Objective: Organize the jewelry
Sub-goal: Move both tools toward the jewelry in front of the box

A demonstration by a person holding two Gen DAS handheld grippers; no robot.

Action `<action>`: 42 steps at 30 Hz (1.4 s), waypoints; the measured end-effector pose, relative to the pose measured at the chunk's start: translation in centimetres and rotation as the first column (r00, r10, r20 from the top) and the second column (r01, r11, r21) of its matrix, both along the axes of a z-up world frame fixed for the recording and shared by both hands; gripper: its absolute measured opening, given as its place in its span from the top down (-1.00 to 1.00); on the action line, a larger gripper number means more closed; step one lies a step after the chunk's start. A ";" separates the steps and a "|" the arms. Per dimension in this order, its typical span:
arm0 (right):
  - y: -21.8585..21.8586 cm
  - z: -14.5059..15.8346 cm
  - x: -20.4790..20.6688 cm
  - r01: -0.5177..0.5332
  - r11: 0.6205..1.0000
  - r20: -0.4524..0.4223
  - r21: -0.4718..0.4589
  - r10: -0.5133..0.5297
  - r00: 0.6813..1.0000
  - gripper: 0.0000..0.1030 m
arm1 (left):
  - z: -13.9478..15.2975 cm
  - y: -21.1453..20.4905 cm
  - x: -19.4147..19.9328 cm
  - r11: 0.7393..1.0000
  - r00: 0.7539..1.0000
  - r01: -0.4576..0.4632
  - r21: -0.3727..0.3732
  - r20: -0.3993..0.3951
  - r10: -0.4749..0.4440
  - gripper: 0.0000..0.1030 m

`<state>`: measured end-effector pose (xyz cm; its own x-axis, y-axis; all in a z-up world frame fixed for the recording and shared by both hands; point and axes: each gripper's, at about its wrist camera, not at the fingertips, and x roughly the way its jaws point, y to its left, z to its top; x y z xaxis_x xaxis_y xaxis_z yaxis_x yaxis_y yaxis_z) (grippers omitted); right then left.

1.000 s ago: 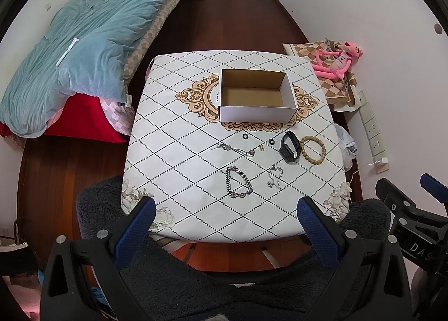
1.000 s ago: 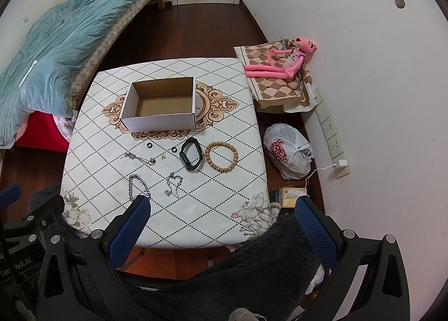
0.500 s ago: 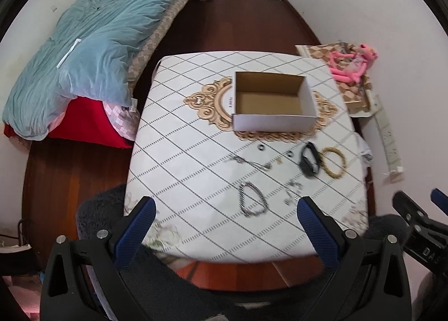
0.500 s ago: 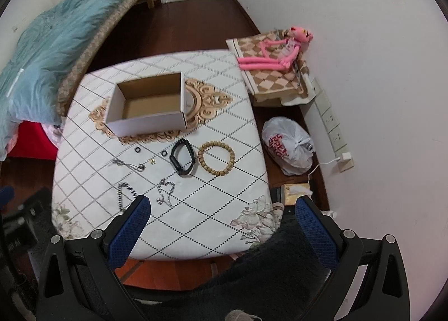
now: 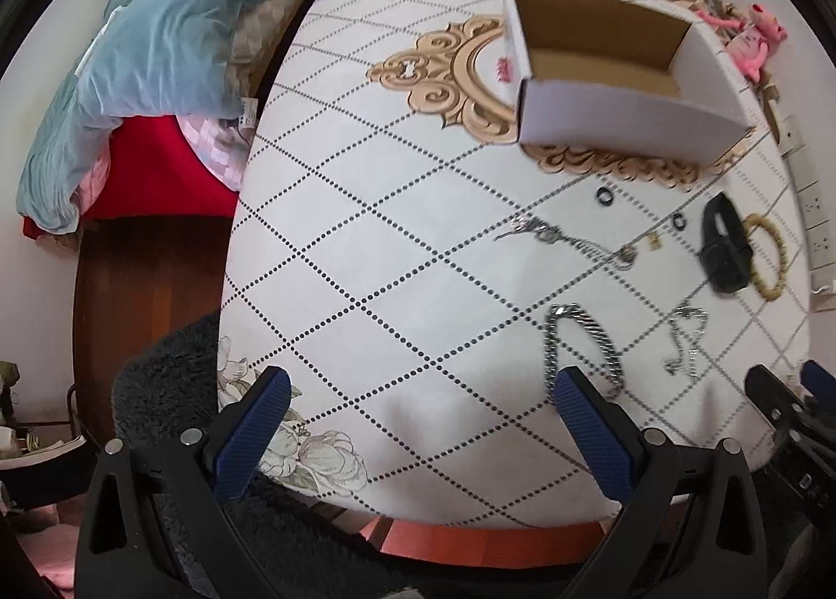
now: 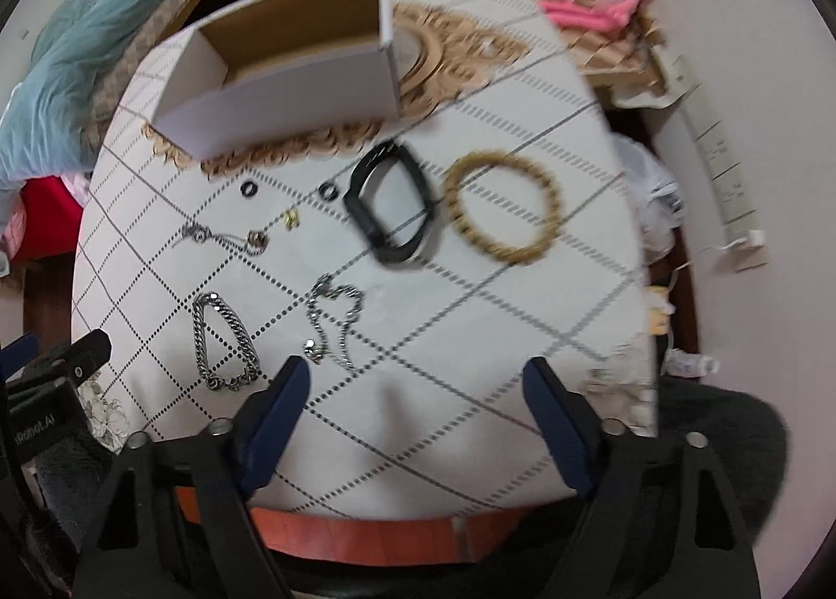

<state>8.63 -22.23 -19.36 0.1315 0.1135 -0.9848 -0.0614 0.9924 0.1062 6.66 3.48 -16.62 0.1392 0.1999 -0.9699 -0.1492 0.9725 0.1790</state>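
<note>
Two grippers, left gripper and right gripper, both spread empty. We'd pinch the chain bracelet, lower left, probably first, then carry it to the box.

Motion blur smears the bead bracelet and black band beside the box. The left finger hides part of the chain.

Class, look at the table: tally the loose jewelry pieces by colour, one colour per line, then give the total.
Black: 3 (band, ring, ring)
Silver: 3 (thick chain, thin chain, necklace)
Wooden tan: 1 (bead bracelet)
Gold: 1 (small charm)
Total: 8
</note>
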 end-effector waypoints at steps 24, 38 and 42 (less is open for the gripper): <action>7.0 -6.2 0.2 -0.101 0.990 0.053 -0.099 0.107 0.993 0.91 | -3.8 1.2 0.1 1.000 0.999 -0.008 0.024 -0.039 0.009 -1.00; -2.3 -1.7 -2.2 0.066 0.998 0.078 0.023 -0.068 0.995 0.96 | -6.6 -1.9 0.8 0.974 0.995 0.058 -0.219 -0.067 -0.074 -0.26; -3.7 -1.5 -1.6 0.096 0.993 0.074 0.070 -0.101 0.992 0.96 | -7.2 -2.8 0.9 0.970 0.991 0.109 -0.216 -0.047 -0.122 0.56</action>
<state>7.05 -25.90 -20.81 0.2210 0.1610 -0.9619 0.0256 0.9850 0.1708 7.58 0.72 -23.78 0.0905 -0.0255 -0.9956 -0.0289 0.9992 -0.0282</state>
